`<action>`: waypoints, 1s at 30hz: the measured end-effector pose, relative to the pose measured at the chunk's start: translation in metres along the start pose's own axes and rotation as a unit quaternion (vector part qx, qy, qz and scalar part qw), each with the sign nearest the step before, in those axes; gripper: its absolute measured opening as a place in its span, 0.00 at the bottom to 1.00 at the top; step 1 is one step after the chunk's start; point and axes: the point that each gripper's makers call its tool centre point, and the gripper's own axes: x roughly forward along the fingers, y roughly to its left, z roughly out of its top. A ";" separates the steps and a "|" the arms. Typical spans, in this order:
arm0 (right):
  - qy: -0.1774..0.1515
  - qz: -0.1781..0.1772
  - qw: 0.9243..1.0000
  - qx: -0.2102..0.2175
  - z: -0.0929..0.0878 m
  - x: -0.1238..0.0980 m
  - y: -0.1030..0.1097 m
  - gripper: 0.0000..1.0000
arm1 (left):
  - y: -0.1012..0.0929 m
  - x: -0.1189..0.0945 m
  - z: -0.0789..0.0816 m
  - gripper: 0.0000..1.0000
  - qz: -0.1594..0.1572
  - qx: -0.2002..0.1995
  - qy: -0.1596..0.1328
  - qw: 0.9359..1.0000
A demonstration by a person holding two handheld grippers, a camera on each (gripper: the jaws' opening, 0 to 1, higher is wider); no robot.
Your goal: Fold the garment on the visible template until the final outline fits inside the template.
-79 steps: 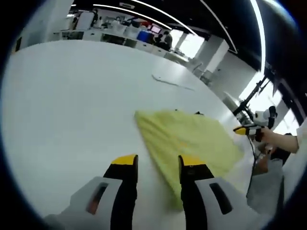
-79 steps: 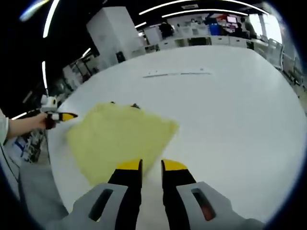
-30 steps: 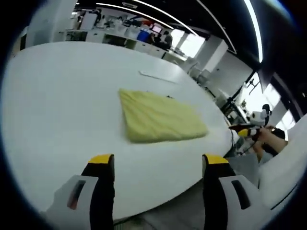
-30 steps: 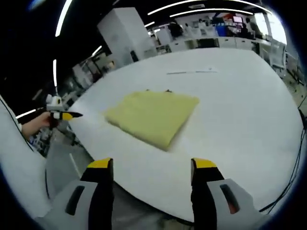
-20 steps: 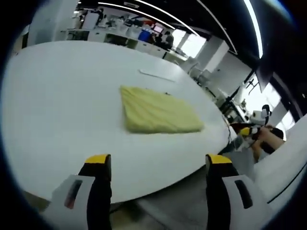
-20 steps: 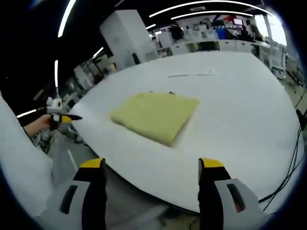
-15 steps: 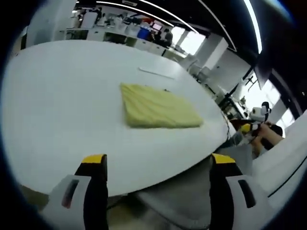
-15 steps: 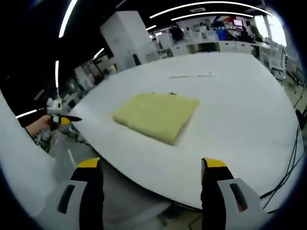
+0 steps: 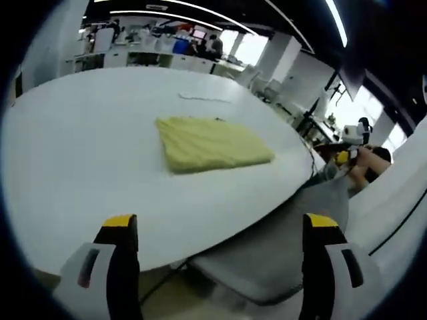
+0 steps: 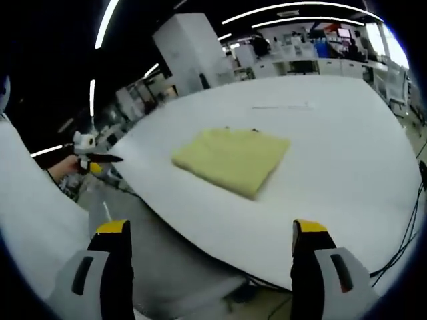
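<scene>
Surface: a broad white counter [image 9: 73, 140] with a smooth matte top and a rounded near edge; seen again in the right gripper view [image 10: 333, 160]. Beyond its edge, grey floor shows below both tools. A thin pale strip [image 9: 203, 99] lies flat on the counter farther back, well apart from the garment; I cannot tell what it is.

Room: open-plan office or lab, dark ceiling with long curved light strips [image 10: 300, 15], white desks and blue items along the far wall [image 9: 180, 48], a tall white cabinet [image 10: 193, 47], bright windows at the right of the left gripper view.

Garment [image 9: 210, 143]: pale yellow cloth, soft, faintly ribbed or wrinkled, folded into a compact flat rectangle with a thicker folded edge on the near side. It lies on the counter, toward the near edge, touched by neither tool. Same garment in the right gripper view [image 10: 233, 160]. Small dark marks peek out at its far edge; template outline otherwise not discernible.

Left tool [image 9: 217, 230]: jaws spread wide apart, yellow-tipped black fingers on grey bodies, nothing between them, held back off the counter edge.

Right tool [image 10: 210, 233]: jaws likewise wide apart and empty, clear of the counter.

Each tool also appears small at the side of the other view, held in a hand [image 10: 67, 165].
</scene>
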 end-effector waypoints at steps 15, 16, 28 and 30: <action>0.009 -0.001 1.000 -0.007 -0.001 0.011 -0.002 0.95 | 0.004 0.014 0.001 1.00 0.005 -0.002 0.000 1.000; 0.009 -0.001 1.000 -0.008 0.000 0.012 -0.003 0.95 | 0.004 0.016 0.000 1.00 0.004 0.000 0.003 1.000; -0.017 0.008 1.000 0.004 0.008 0.034 -0.014 0.80 | 0.012 0.041 0.012 0.95 -0.007 0.027 -0.002 1.000; -0.021 0.010 1.000 0.010 0.007 0.039 -0.017 0.78 | 0.014 0.043 0.014 0.93 -0.008 0.031 -0.006 0.999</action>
